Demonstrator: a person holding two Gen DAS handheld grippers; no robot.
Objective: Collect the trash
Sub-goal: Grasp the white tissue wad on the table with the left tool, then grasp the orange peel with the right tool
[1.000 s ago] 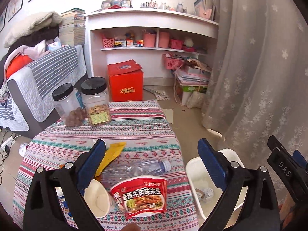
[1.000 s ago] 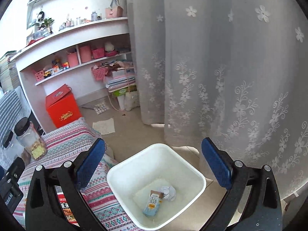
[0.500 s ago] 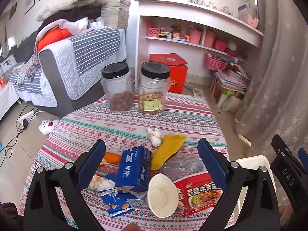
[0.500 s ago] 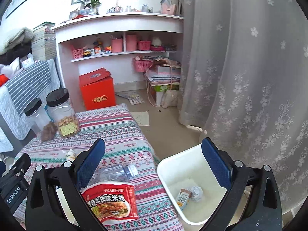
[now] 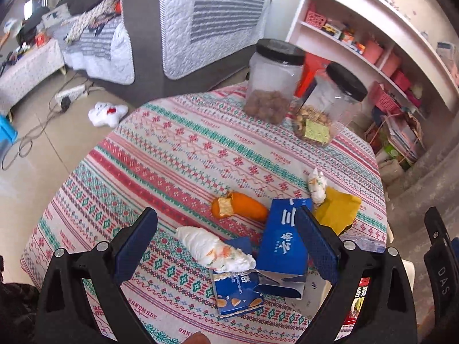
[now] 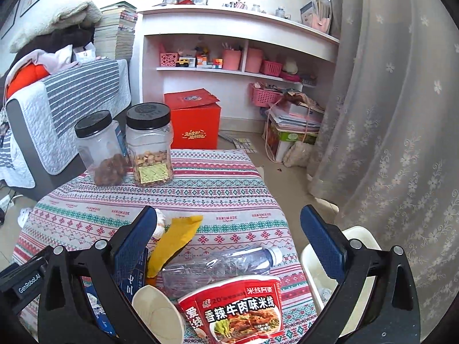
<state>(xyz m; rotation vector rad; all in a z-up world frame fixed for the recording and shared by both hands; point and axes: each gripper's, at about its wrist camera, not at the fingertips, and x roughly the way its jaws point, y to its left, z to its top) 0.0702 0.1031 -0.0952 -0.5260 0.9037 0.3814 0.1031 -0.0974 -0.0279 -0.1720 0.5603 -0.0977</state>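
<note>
Trash lies on the patterned tablecloth [image 5: 178, 149]. My left gripper [image 5: 226, 240] is open above a crumpled white wrapper [image 5: 213, 249], with a tall blue carton [image 5: 284, 246], a flat blue snack box [image 5: 238, 292], an orange wrapper [image 5: 238, 207] and a yellow wrapper [image 5: 337, 210] close by. My right gripper [image 6: 229, 238] hangs open over a crushed clear bottle [image 6: 223, 263], a red noodle cup [image 6: 238, 306], a white paper cup [image 6: 156, 312] and the yellow wrapper [image 6: 175, 240]. The white bin [image 6: 324, 275] stands off the table's right edge, partly hidden by the right finger.
Two black-lidded jars [image 6: 150, 146] of snacks stand at the table's far side. Behind them are a red box [image 6: 195, 123], a grey sofa [image 5: 160, 28] and white shelves [image 6: 235, 57]. A lace curtain [image 6: 387, 114] hangs on the right. Cables [image 5: 43, 120] lie on the floor.
Both grippers have swung left, away from the bin and over the table. The left view now looks down on the blue carton and white wrapper; the right view now shows the noodle cup and bottle.
</note>
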